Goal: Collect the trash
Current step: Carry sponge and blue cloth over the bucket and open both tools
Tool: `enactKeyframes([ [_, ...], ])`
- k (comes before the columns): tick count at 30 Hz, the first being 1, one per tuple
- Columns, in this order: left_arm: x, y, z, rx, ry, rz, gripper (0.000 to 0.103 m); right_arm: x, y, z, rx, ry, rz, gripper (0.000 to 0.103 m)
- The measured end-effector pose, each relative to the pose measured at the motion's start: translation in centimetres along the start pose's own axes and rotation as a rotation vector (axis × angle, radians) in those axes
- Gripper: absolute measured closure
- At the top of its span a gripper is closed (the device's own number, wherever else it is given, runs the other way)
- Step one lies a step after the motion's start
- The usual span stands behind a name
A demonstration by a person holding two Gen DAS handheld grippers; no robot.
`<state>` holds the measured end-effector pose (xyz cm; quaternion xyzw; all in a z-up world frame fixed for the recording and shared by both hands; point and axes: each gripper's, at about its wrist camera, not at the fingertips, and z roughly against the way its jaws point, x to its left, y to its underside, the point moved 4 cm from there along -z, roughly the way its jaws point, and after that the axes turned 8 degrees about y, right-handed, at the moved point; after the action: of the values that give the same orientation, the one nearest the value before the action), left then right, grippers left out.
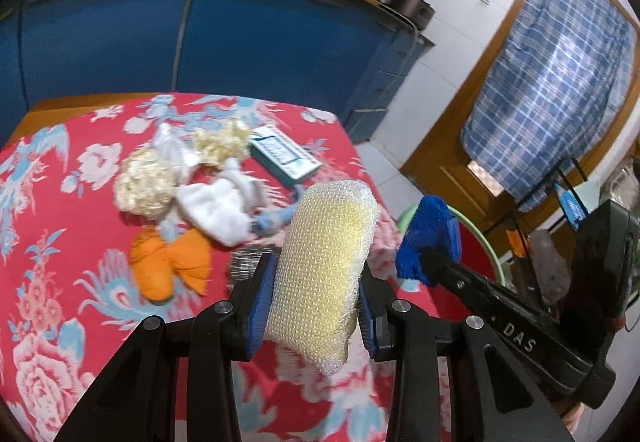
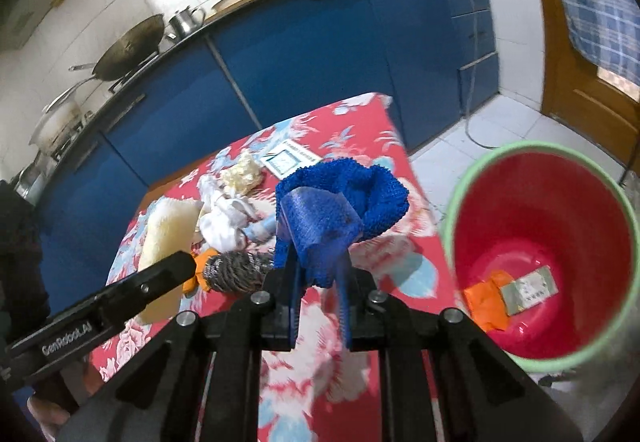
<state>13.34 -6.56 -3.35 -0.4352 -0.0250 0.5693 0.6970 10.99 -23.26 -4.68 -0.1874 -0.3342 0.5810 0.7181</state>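
My left gripper (image 1: 316,294) is shut on a yellow sponge in bubble wrap (image 1: 328,266), held above the red flowered tablecloth (image 1: 68,254). My right gripper (image 2: 320,274) is shut on a blue knitted cloth (image 2: 344,198), lifted over the table's right side. In the left wrist view that blue cloth (image 1: 430,238) shows at the right, near the bin. A red bin with a green rim (image 2: 536,254) stands on the floor to the right, with an orange wrapper (image 2: 486,300) and a small packet (image 2: 528,288) inside. On the table lie orange peel (image 1: 168,266), crumpled white tissue (image 1: 216,210), pale crumpled balls (image 1: 144,184) and a steel scourer (image 2: 232,272).
A teal and white box (image 1: 284,156) lies at the table's far side. Blue kitchen cabinets (image 1: 240,30) run behind the table, with a wok (image 2: 128,50) and pots on the counter. A wooden door with a checked cloth (image 1: 556,82) is at the right. White floor tiles (image 2: 480,138) lie between table and bin.
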Motion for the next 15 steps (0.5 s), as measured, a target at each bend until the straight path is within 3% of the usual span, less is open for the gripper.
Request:
enactKeyframes([
  [15, -8.2, 0.3, -4.4, 0.094, 0.059, -0.150, 0.065, -7.9, 1.1, 5.0, -0.085, 0.094, -0.145, 0.085],
])
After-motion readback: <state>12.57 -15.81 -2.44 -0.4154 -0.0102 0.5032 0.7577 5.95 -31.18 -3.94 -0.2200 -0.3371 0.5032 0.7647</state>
